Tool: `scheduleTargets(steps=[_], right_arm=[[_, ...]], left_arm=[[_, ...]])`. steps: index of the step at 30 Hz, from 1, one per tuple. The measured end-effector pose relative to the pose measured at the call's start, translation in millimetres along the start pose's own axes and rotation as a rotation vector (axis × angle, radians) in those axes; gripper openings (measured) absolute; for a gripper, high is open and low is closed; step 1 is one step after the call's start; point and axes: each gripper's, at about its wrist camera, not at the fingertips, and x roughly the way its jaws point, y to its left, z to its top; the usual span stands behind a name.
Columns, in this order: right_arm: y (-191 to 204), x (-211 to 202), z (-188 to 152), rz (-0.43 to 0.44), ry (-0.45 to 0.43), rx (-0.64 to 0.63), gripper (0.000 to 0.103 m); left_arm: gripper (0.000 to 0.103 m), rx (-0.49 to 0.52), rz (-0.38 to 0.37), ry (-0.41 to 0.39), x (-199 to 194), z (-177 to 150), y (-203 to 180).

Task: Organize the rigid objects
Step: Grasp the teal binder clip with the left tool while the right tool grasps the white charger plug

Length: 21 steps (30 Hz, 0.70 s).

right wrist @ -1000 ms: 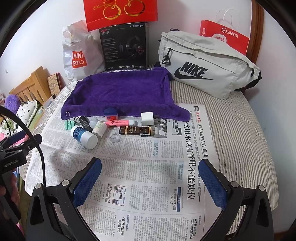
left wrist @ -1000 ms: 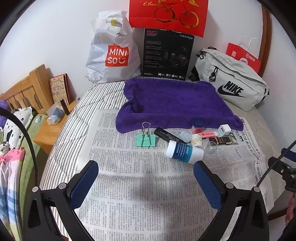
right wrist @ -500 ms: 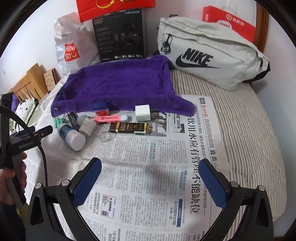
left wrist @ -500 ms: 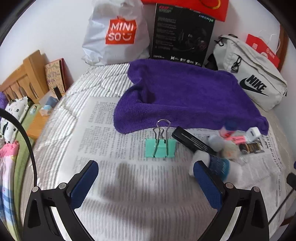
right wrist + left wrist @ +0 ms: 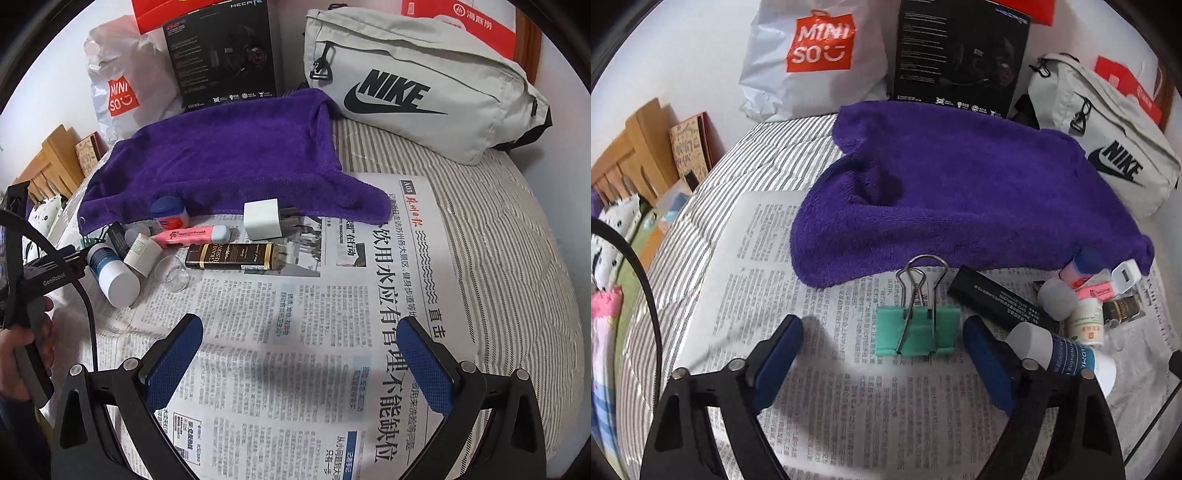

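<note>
Two grippers hang over a newspaper (image 5: pixel 332 314) spread on a striped bed (image 5: pixel 517 240). The left gripper (image 5: pixel 882 347) has its jaws closing, the green clip (image 5: pixel 918 330) lying flat just ahead of its blue pads (image 5: pixel 988 363), not yet touched. The right gripper (image 5: pixel 303 350) stands spread wide over bare newsprint, nothing between its jaws. Right of the clip lie a black stick (image 5: pixel 997 299) and a blue bottle (image 5: pixel 1067 360). Farther right sit a pink marker (image 5: pixel 192 234), a white plug (image 5: pixel 261 218) and a brown box (image 5: pixel 234 255). A purple towel (image 5: pixel 229 155) lies at the far side.
</note>
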Motion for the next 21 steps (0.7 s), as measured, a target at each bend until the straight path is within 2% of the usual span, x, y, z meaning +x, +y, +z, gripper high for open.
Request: scheduleTargets(steps=[4, 11, 21], right_arm=[[-2, 7, 1, 0.006, 0.005, 0.009, 0.103], [-4, 14, 12, 0.027, -0.005, 0.036, 0.103], [-1, 44, 47, 0.047, -0.002, 0.059, 0.098]], left_arm=[[0.075, 0.011, 0.009, -0.006, -1, 1, -3], [0.041, 0.041, -0.023, -0.024, -6, 0, -4], [0.039, 0.064, -0.03, -0.027, -7, -1, -5]])
